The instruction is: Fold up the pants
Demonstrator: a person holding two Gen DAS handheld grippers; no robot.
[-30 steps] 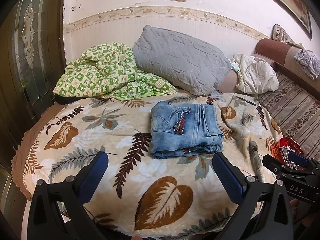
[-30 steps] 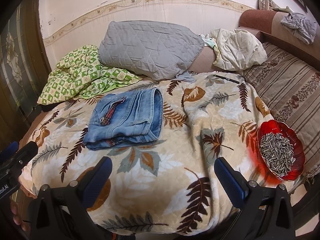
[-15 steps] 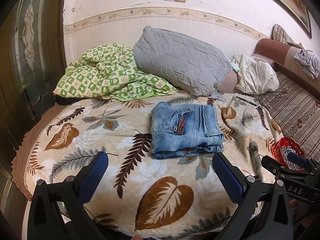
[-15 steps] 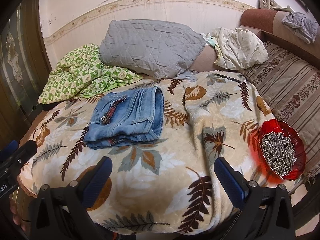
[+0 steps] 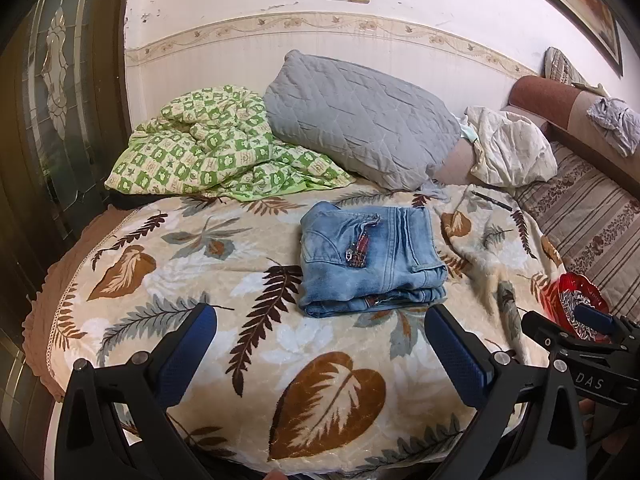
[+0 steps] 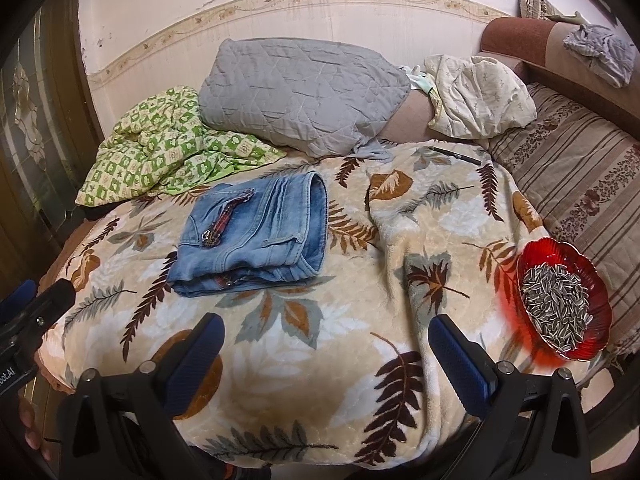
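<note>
Two claws: both held low at the near edge of the bed, side by side, neither touching cloth.
Left claw [image 5: 320,356]: jaws spread wide, nothing between the blue pads; it points across the blanket toward the jeans.
Right claw [image 6: 326,360]: jaws likewise spread wide and empty; its tip also shows at the right edge of the left wrist view.
Pants [image 5: 370,258]: light-blue jeans lying on the leaf-print blanket [image 5: 320,392], beyond the claws and apart from them, already doubled into a compact, roughly square stack with several layers visible along the near edge; a small red-and-dark tag or trim sits on the top face.
Bed surroundings: grey quilted pillow [image 5: 360,120] and green checked quilt [image 5: 216,148] behind the jeans; a cream bundle of cloth [image 6: 476,96] further right.
Right side: red glass dish [image 6: 568,308] filled with sunflower seeds, resting near the blanket's edge, well apart from the jeans; a dark pen [image 6: 456,156] lies near the pillow.
Step in hand: judged complete or nearly so; the stack looks finished and both claws are clear of it.
Next move: if anything, a light squaring of the slightly uneven near edge, approached from the front, keeping the right claw away from the seed dish.
</note>
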